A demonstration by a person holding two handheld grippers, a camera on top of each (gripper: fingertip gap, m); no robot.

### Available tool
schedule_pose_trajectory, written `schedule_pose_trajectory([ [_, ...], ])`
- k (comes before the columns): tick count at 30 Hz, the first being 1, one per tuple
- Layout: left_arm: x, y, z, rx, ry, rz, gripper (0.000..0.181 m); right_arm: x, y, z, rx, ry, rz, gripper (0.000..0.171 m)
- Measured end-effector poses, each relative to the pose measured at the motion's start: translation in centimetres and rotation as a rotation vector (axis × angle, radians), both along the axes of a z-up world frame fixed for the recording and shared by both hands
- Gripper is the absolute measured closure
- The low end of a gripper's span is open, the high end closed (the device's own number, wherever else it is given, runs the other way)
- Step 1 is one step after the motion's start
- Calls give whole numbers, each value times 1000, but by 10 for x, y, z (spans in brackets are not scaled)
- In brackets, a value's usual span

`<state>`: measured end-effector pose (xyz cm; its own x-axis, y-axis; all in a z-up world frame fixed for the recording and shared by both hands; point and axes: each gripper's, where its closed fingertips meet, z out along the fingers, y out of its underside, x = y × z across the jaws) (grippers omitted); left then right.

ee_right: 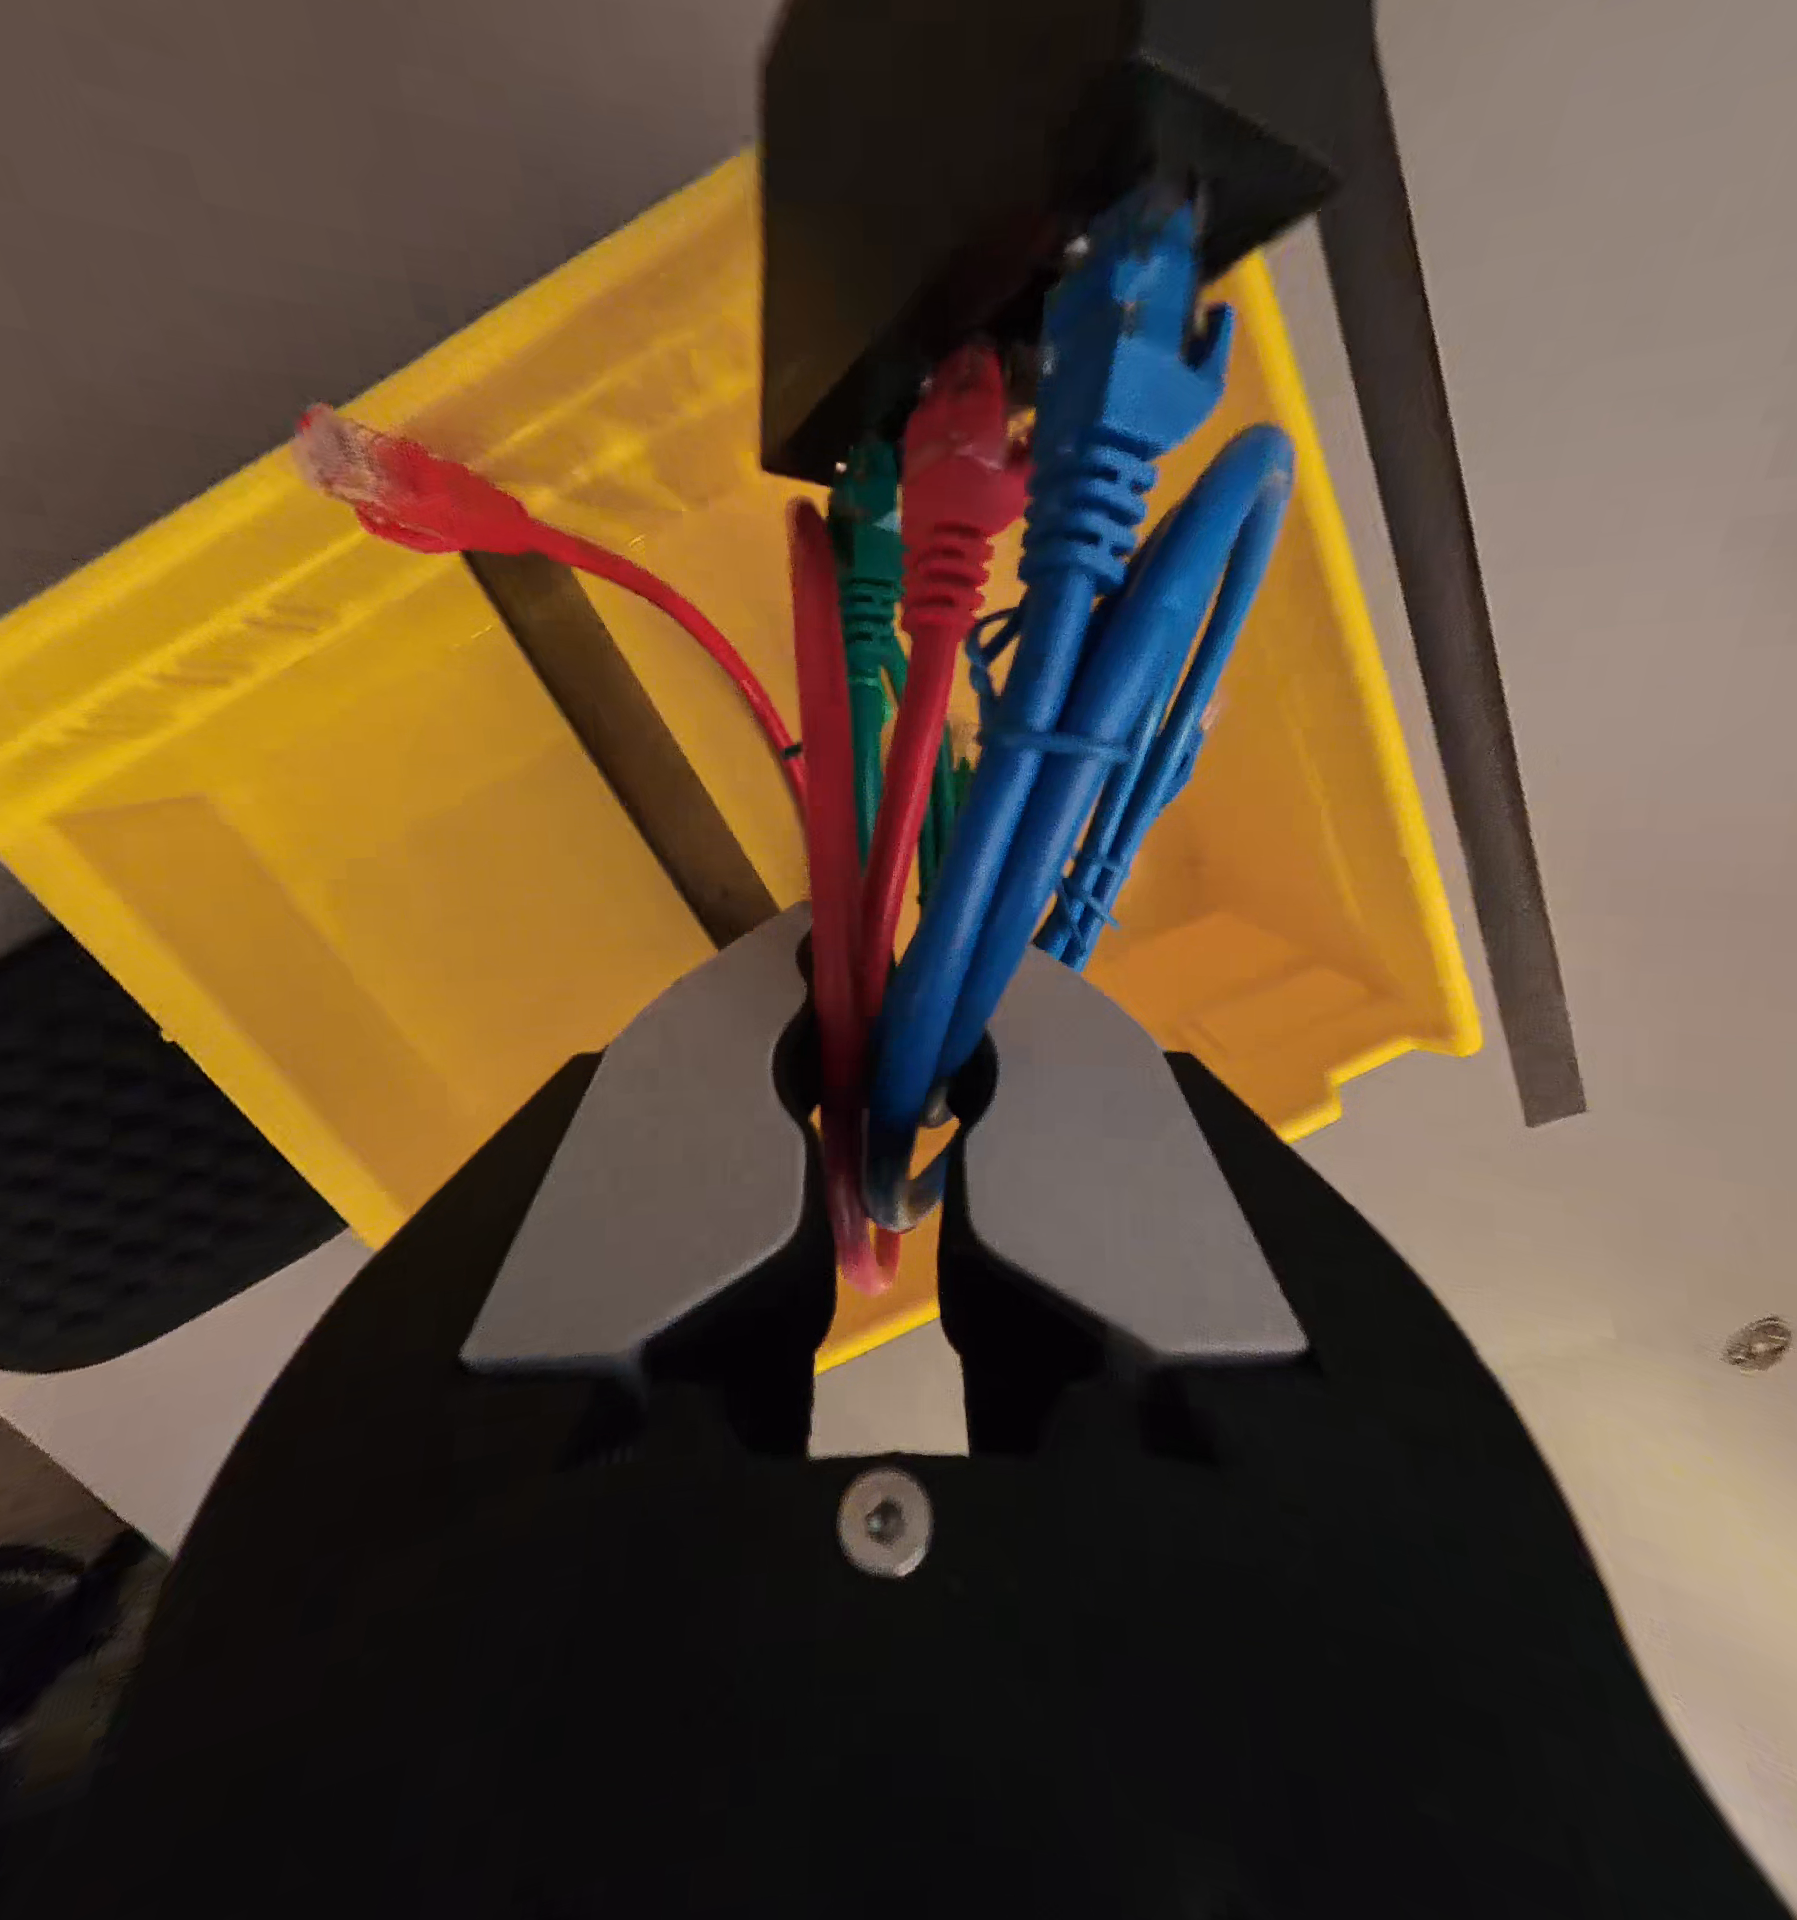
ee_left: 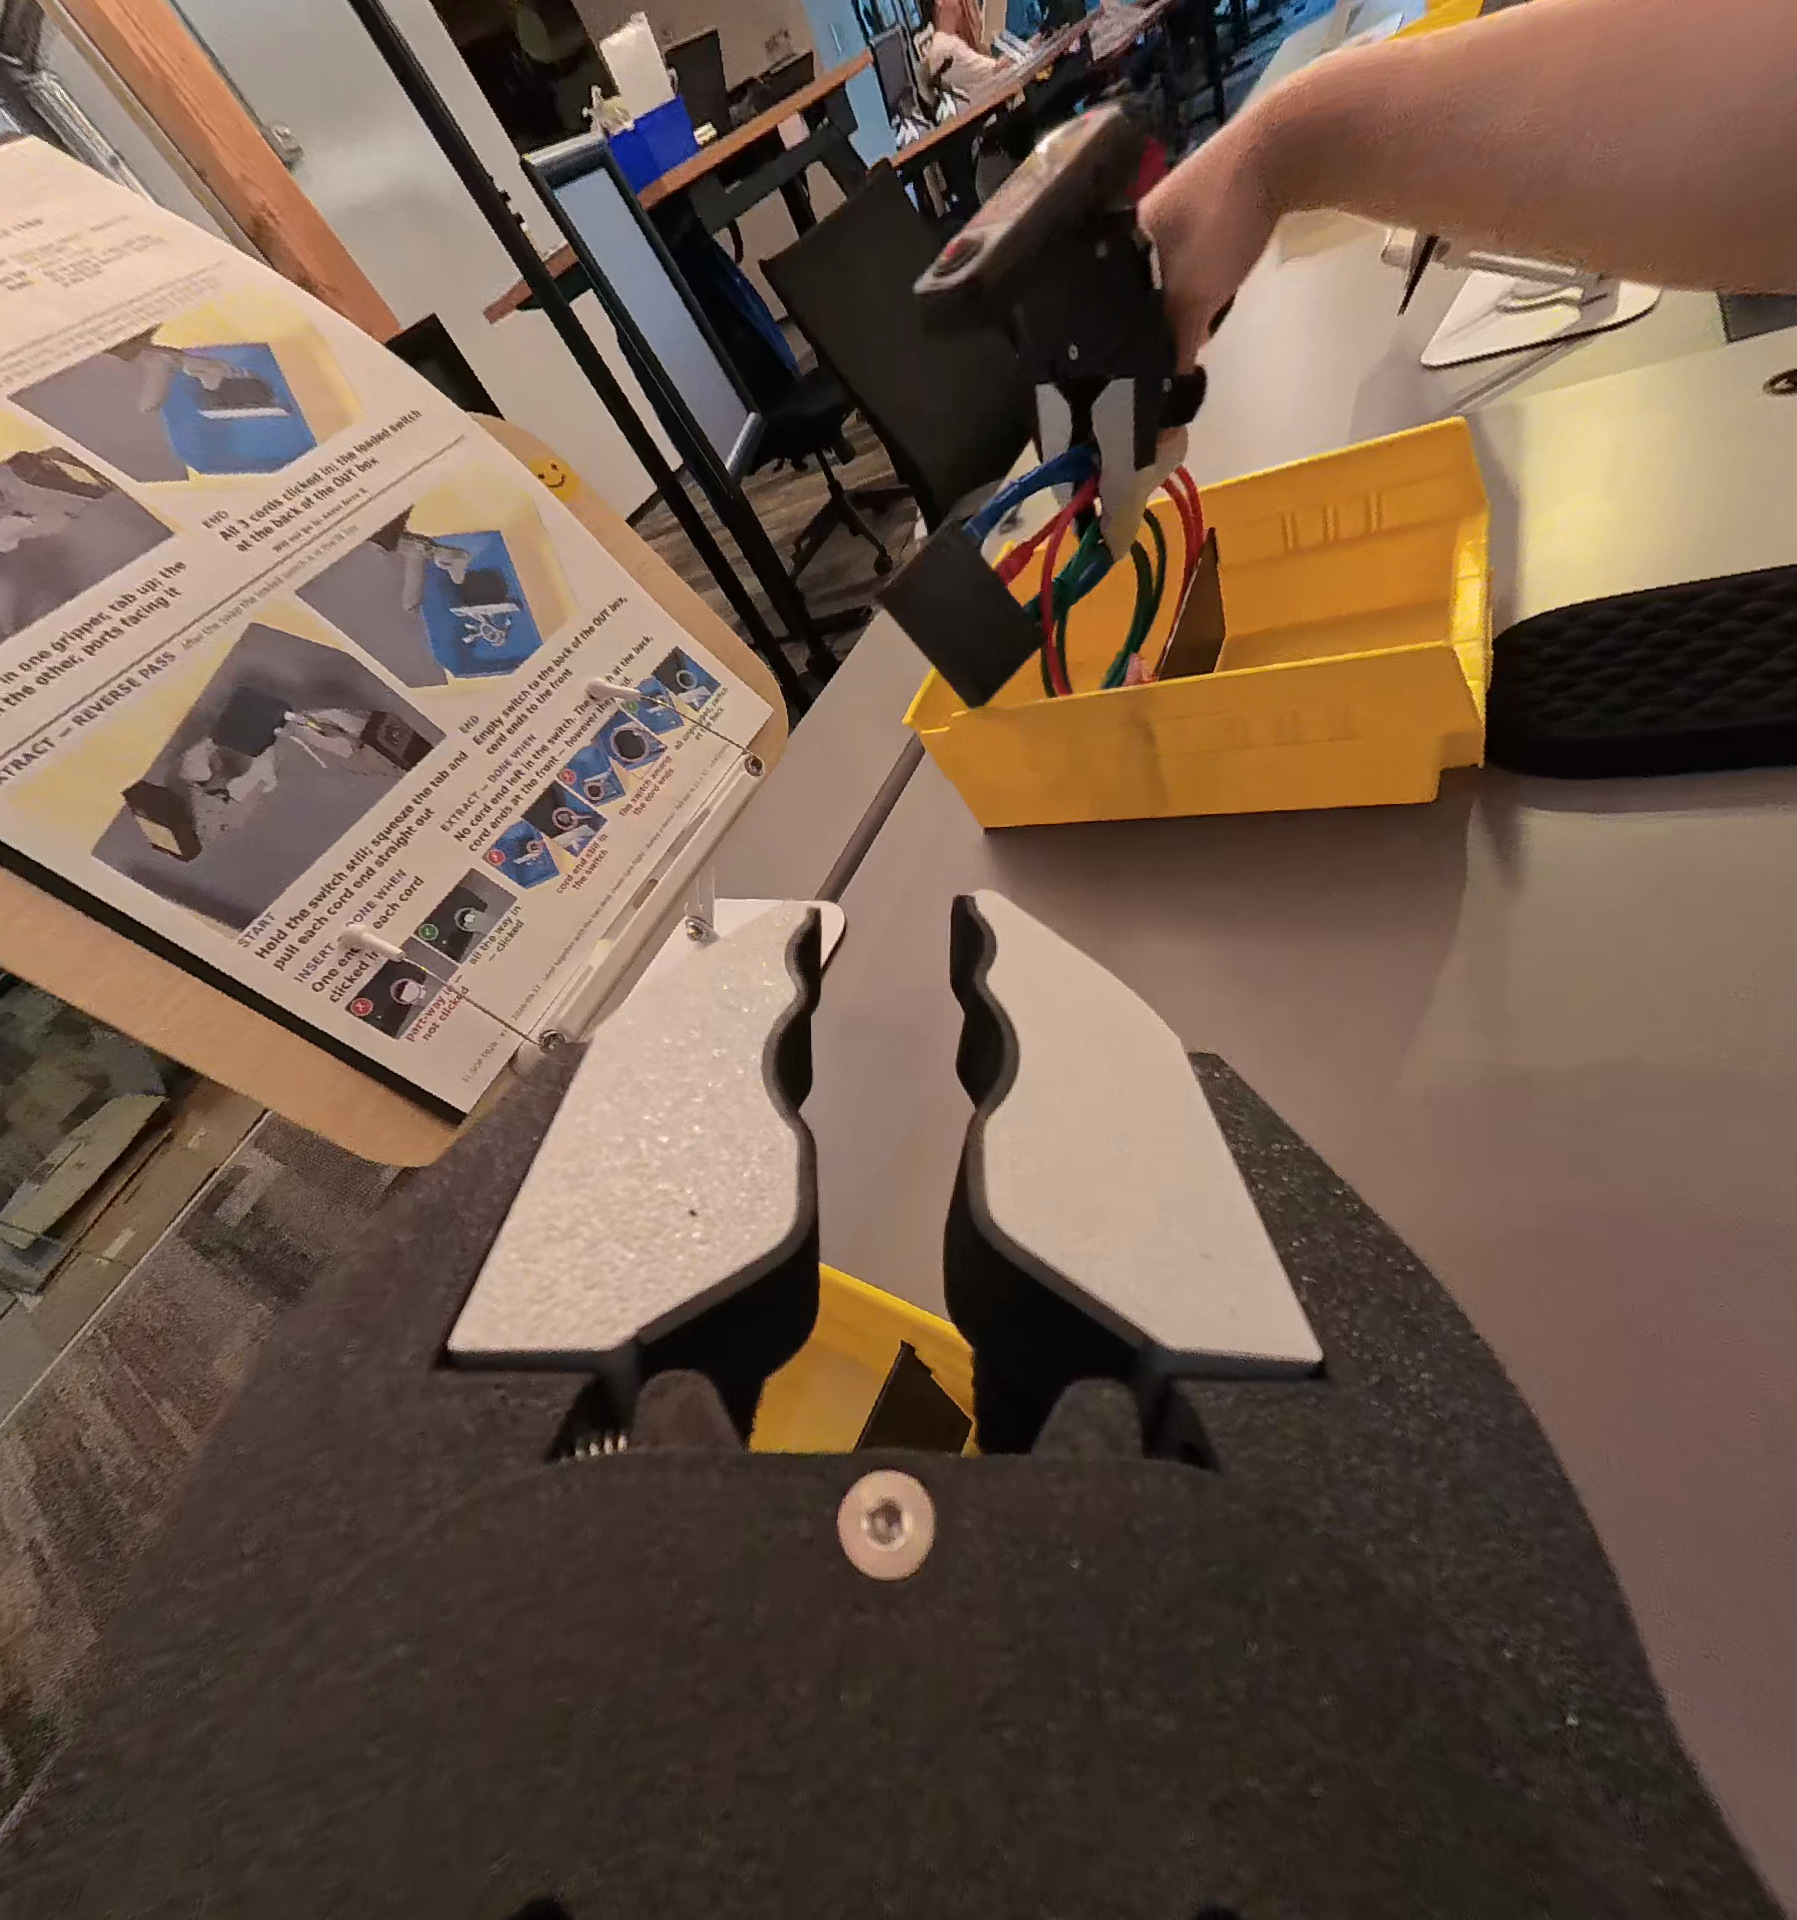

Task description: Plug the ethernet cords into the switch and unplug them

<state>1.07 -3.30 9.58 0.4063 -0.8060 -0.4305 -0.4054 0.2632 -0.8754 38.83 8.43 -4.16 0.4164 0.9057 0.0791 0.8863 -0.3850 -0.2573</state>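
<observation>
In the right wrist view, my right gripper [ee_right: 909, 945] is shut on a bundle of red and blue ethernet cords [ee_right: 977, 831]. A black switch [ee_right: 925, 260] hangs from them above a yellow bin [ee_right: 250, 831]. A green plug [ee_right: 868, 520], a red plug [ee_right: 961, 468] and a blue plug [ee_right: 1122, 384] sit in its ports. One red plug end [ee_right: 354, 468] sticks out loose to the left. In the left wrist view, my left gripper [ee_left: 889, 914] is open and empty over the grey table [ee_left: 1289, 1039]. The right gripper [ee_left: 1122, 520] shows far off, holding cords and switch [ee_left: 961, 613] over the bin [ee_left: 1237, 707].
A black divider [ee_right: 613, 707] stands in the bin. A black textured mat [ee_left: 1683, 665] lies right of the bin. An instruction sheet on a wooden board [ee_left: 250, 623] stands at the left table edge. A second yellow bin [ee_left: 852, 1371] shows under the left gripper. Chairs and desks stand behind. Across from one pair of fingers to the other is roughly 45 centimeters.
</observation>
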Motion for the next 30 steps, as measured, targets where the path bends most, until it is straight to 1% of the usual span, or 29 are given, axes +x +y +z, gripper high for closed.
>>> schedule_pose_trajectory([
  [3,4,1,-5,-7,18,-6,158,9,12,-4,-23,-9,-47,154],
  [5,5,2,-8,-9,30,-4,157,17,13,-9,-38,-65,-43,154],
  [11,10,6,-16,-23,53,-9,158,8,-8,-31,-206,-244,87,155],
  [12,11,7,-17,-25,60,-8,158,9,-10,-35,-233,-287,94,153],
  [13,12,7,-19,-26,66,-7,158,10,-11,-38,-265,-324,83,148],
  [14,12,8,-21,-28,74,-5,158,10,-12,-40,-299,-344,44,148],
  [16,11,9,-22,-27,83,3,158,10,-16,-43,-350,-351,-36,142],
  [17,11,10,-22,-27,84,6,158,11,-15,-43,-347,-357,-61,132],
  [18,9,9,-21,-26,80,6,158,12,-12,-41,-327,-357,-77,129],
  [21,5,6,-13,-15,55,6,159,16,-10,-26,-238,-336,-97,127],
  [22,2,5,-9,-9,45,7,159,19,-10,-18,-200,-340,-128,127],
  [23,-1,3,-5,-1,37,11,159,20,-12,-10,-168,-318,-160,127],
  [25,-12,1,3,14,21,30,159,14,-16,7,-45,-196,-173,127],
  [28,-35,0,15,-12,-24,79,159,-2,-24,45,200,138,-210,128],
  [30,-58,7,22,-20,-50,177,160,-6,-29,84,458,396,-275,126],
])
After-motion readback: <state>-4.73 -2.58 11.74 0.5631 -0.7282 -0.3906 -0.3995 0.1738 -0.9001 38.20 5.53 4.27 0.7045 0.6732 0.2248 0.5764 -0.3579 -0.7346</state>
